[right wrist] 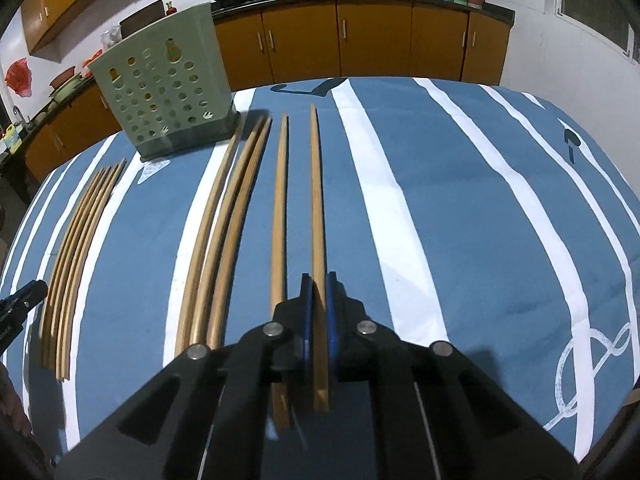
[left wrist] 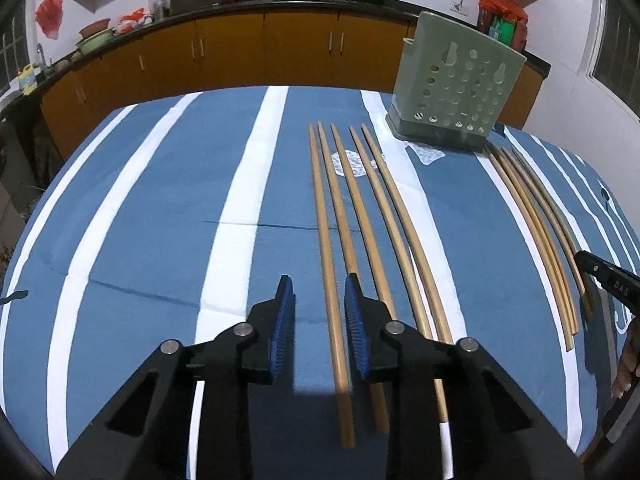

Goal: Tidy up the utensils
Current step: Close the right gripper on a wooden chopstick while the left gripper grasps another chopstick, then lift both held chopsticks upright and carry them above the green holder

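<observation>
Wooden chopsticks lie in two groups on the blue and white striped cloth. In the left wrist view, my left gripper [left wrist: 319, 286] is open, low over the left group [left wrist: 360, 216], with the leftmost chopstick [left wrist: 330, 280] between its jaws. A green perforated utensil holder [left wrist: 452, 88] stands at the table's far side. In the right wrist view, my right gripper [right wrist: 319, 284] is shut on the rightmost chopstick [right wrist: 317, 200] near its thick end. The right group [right wrist: 236, 224] lies beside it; the holder [right wrist: 168, 84] is far left.
The right gripper's black tip [left wrist: 604, 276] shows at the right edge of the left wrist view; the left gripper's tip [right wrist: 24, 298] shows at the left edge of the right wrist view. Orange kitchen cabinets [left wrist: 240, 52] with woks on the counter stand behind the table.
</observation>
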The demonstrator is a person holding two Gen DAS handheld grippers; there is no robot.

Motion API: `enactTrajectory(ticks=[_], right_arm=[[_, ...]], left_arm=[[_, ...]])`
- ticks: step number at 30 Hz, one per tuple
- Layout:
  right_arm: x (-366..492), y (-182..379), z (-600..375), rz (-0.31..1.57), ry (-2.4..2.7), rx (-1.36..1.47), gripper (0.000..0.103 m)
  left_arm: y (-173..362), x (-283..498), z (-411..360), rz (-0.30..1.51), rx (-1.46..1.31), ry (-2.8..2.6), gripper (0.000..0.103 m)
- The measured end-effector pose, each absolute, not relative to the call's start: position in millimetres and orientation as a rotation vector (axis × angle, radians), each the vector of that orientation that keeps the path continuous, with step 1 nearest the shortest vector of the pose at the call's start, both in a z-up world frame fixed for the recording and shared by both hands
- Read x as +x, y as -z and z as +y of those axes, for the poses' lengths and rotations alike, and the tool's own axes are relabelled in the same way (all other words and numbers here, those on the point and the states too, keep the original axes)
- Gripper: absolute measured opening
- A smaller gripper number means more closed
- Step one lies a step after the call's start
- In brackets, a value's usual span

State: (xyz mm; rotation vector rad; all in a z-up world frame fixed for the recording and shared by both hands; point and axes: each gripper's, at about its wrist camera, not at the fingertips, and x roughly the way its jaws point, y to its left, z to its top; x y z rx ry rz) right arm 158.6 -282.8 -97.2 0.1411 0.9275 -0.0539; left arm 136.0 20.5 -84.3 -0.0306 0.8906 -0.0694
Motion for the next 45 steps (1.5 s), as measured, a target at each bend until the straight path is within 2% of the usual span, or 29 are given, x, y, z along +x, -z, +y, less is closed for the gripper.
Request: enactTrajectory(ticks=[10, 20, 33, 37, 45], right_arm=[[161.4, 98.1, -280.3, 0.921, 0.055, 0.111, 0.009], [184.9, 98.3, -288.8, 0.905, 0.083, 0.113, 0.008], [179.0, 95.7, -289.1, 0.891, 0.074, 0.103, 0.008], [172.2, 69.4, -295.5, 0.82, 0.076, 0.11, 0.008], [160.2, -2.9, -308.9, 0.619, 0.068, 0.138, 0.008]], left_arm=[[90.6, 148.0, 20.7, 0.91, 0.007, 0.049, 0.008], [90.6, 180.8, 41.6, 0.904, 0.015, -0.001, 0.008], [89.4, 172.1, 37.4, 0.904, 0.036, 0.005, 0.007], [72.9, 168.4, 40.5, 0.868, 0.036, 0.007, 0.007], [2.5, 163.1, 48.9, 0.683, 0.001, 0.004, 0.007]])
